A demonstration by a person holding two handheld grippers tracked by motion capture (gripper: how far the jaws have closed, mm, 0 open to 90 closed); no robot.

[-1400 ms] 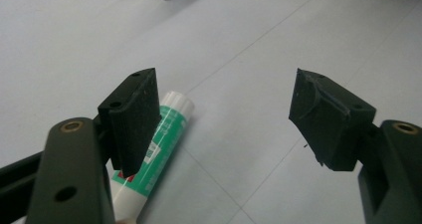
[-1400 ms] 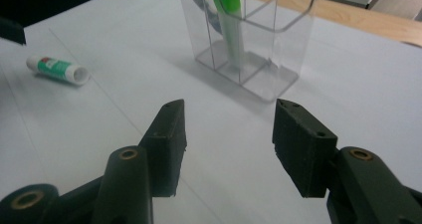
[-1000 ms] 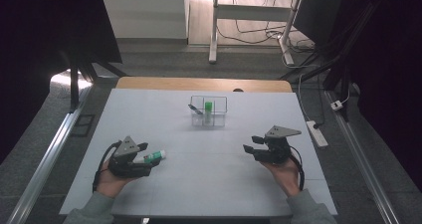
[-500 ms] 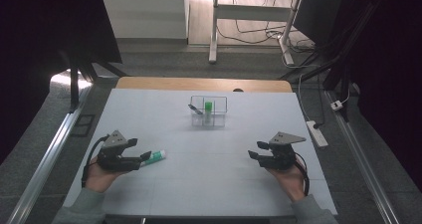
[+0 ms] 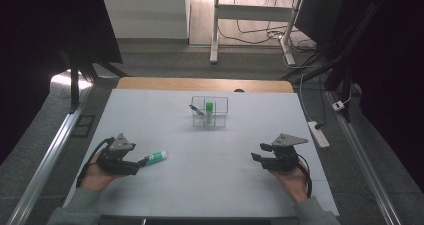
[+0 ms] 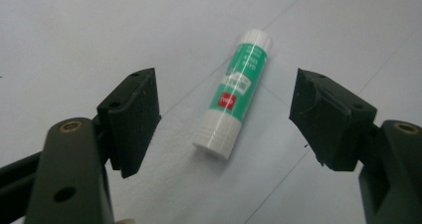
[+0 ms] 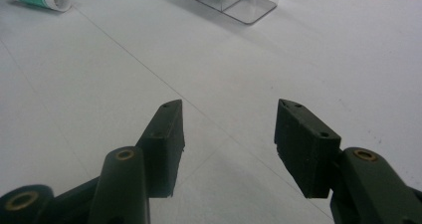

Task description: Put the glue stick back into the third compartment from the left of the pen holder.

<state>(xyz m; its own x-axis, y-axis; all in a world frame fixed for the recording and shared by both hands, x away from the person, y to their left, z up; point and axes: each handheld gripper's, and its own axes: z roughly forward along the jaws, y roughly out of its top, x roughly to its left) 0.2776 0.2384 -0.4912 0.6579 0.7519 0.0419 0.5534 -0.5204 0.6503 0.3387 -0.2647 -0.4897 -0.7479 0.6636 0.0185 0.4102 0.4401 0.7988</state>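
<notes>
Your left claw [image 5: 141, 163] sits low at the near left of the white counter [image 5: 210, 185]. Its jaws are spread wide. The glue stick [image 6: 234, 94] lies flat on the counter in the gap between them. It has a green label and white ends. In the left gripper view, neither black pad [image 6: 132, 117] touches it; there is bare counter on both sides of the stick. Seen from above, the glue stick [image 5: 156, 157] points away from your left hand [image 5: 95, 177], just in front of the claw.

Your right claw [image 5: 257, 153] is at the near right, well apart from the stick. Its jaws are partly open and hold nothing. In the right gripper view, there is bare white counter between its pads [image 7: 164, 144].

Farther back, near the middle of the counter, stands a clear box [image 5: 220, 120] with small compartments. A second green and white stick [image 5: 209, 109] stands upright in it. A dark thing [image 5: 196, 110] leans at its left side; what it is cannot be told.
</notes>
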